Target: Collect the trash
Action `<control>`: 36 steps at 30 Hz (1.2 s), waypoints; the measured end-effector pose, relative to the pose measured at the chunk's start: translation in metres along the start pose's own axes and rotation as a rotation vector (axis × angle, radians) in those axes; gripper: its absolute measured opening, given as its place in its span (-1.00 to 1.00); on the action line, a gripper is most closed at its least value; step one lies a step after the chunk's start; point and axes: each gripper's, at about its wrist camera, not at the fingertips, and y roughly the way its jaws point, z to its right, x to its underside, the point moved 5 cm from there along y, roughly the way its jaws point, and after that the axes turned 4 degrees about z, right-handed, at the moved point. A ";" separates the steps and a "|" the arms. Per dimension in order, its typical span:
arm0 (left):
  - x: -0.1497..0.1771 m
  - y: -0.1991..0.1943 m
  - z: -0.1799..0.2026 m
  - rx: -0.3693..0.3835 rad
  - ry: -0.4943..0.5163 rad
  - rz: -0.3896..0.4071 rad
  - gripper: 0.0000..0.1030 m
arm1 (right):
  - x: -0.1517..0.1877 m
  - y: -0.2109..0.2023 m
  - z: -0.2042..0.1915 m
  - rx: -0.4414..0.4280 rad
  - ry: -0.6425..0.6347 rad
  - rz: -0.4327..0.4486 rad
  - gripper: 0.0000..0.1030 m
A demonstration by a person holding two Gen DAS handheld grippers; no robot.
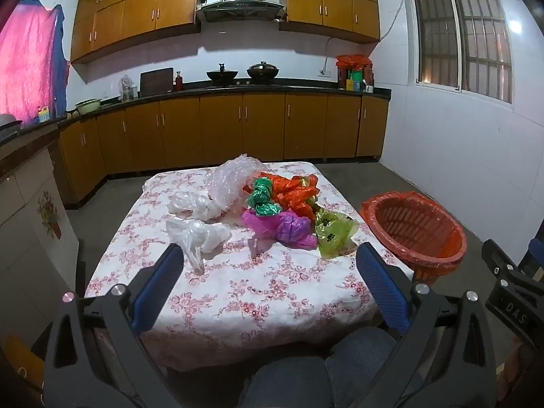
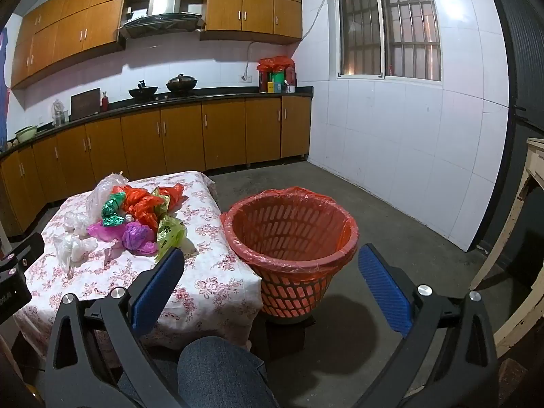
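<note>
A pile of crumpled plastic bags lies on the floral-cloth table [image 1: 238,292]: bubble wrap [image 1: 231,180], white bags [image 1: 200,234], a green foil wrapper [image 1: 261,199], orange bags [image 1: 295,192], purple and pink bags [image 1: 285,227] and a yellow-green bag [image 1: 335,234]. An orange lined waste basket [image 2: 292,234] stands on the floor right of the table, seen also in the left wrist view [image 1: 418,231]. My left gripper [image 1: 268,265] is open and empty above the table's near half. My right gripper [image 2: 272,268] is open and empty, facing the basket; the pile [image 2: 136,217] lies to its left.
Wooden kitchen cabinets and a dark counter [image 1: 238,91] with woks line the far wall. A barred window [image 2: 387,23] is in the tiled right wall. A worn wooden frame [image 2: 523,238] stands at far right. A jeans-clad knee [image 2: 217,370] is below the grippers.
</note>
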 end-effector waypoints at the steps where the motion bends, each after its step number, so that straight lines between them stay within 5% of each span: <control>1: 0.000 0.000 0.000 0.003 -0.007 0.001 0.93 | 0.000 0.000 0.000 -0.001 0.001 -0.003 0.97; 36: 0.000 0.000 0.000 0.002 -0.006 -0.004 0.93 | 0.001 0.000 -0.001 0.001 -0.003 -0.002 0.97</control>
